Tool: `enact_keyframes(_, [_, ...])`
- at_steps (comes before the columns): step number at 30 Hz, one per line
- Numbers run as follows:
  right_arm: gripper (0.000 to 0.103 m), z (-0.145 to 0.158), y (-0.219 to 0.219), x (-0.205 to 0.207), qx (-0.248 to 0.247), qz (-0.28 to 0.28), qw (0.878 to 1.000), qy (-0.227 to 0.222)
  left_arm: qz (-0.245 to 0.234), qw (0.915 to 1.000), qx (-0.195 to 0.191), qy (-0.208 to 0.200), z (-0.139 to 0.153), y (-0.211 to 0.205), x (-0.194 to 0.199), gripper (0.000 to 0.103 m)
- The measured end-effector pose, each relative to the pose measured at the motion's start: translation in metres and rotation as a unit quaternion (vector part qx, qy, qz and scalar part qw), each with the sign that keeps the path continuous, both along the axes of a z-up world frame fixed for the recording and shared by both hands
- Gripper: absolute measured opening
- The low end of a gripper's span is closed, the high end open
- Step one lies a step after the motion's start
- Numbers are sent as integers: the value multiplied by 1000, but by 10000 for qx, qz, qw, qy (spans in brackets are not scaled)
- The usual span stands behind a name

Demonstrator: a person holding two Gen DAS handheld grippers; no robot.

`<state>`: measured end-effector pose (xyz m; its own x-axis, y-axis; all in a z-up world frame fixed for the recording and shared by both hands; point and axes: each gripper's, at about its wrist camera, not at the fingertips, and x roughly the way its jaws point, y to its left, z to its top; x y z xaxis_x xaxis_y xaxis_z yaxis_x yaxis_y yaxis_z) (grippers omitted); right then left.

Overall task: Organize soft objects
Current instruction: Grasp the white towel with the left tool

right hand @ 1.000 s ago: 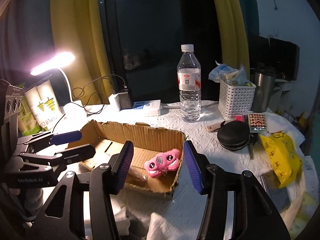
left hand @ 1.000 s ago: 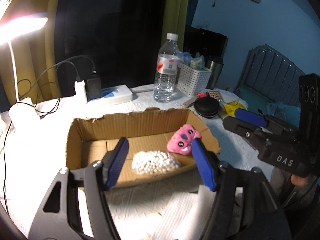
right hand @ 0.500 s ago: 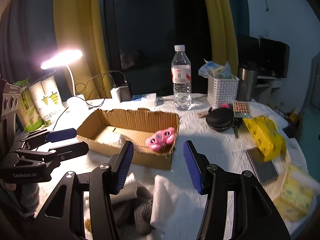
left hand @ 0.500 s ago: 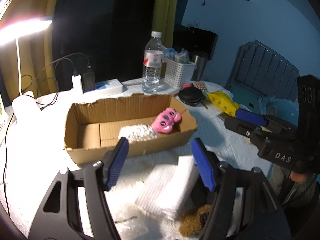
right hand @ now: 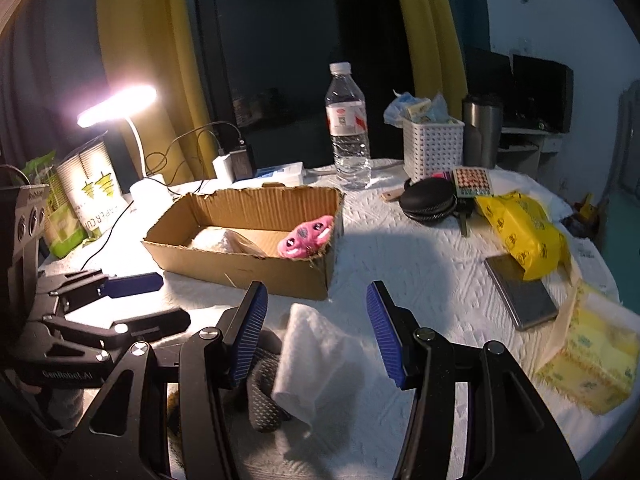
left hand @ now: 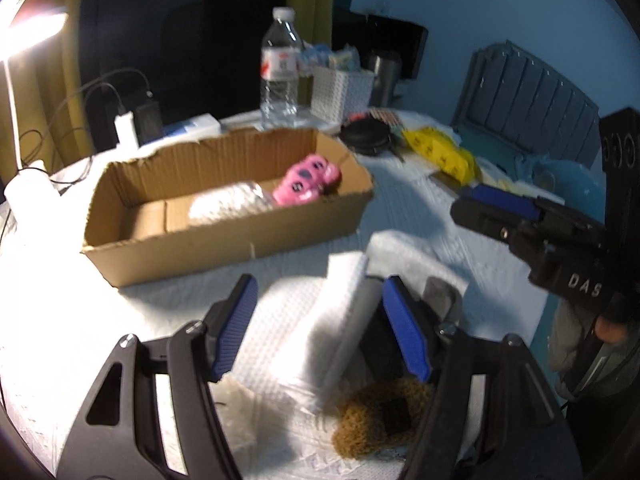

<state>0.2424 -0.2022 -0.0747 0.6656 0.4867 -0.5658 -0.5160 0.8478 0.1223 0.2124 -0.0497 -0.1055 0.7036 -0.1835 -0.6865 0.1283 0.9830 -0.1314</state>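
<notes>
Left wrist view: left claw (left hand: 318, 330), blue pads apart, nothing between them, held above the table (left hand: 60, 312).
- Folded white cloth (left hand: 320, 332): directly ahead of this claw, lying between the lines of its two pads, on the table.
- Brown knitted piece (left hand: 372, 416): at 5 o'clock of that cloth, low by the right-hand pad, partly hidden by the frame.
- Cardboard box (left hand: 224, 236): at 11 o'clock of the claw, well beyond the pads, open at the top.
- Pink plush toy (left hand: 306, 182): inside the box, at its right end.
- White beaded pouch (left hand: 230, 204): inside the box, just left of the plush; blurred.
- Right claw (left hand: 496, 210): at 2 o'clock, seen side-on.

Right wrist view: right claw (right hand: 316, 336), pads apart, empty.
- Folded white cloth (right hand: 316, 356): just ahead, between the pad lines.
- Grey knitted item (right hand: 262, 394): touching the cloth at its 8 o'clock, partly under it.
- Cardboard box (right hand: 248, 268): at 11 o'clock; pink plush toy (right hand: 306, 236) in its near right corner.
- Left claw (right hand: 132, 300): at 9 o'clock, fingers parted.
- Water bottle (right hand: 348, 128): at 12 o'clock, behind the box.
</notes>
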Motion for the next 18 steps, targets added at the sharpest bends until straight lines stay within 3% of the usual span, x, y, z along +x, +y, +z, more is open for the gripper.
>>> enact_keyframes(6, [55, -17, -14, 5, 84, -31, 9997, 224, 44, 9989, 289, 372, -23, -11, 9, 67])
enact_keyframes(10, [55, -24, -14, 10, 108, 87, 9993, 356, 160, 9984, 252, 489, -33, -8, 11, 66])
enact_keyframes(12, [55, -27, -12, 11, 129, 178, 9989, 407, 153, 9983, 315, 467, -33, -9, 10, 53])
enact_keyframes(16, [55, -33, -2, 13, 123, 415, 9978, 511, 123, 9982, 380, 446, -32, -11, 10, 41])
enact_keyframes(18, [55, -36, 3, 16, 127, 495, 9971, 571, 104, 9983, 370, 438, -32, -11, 11, 26])
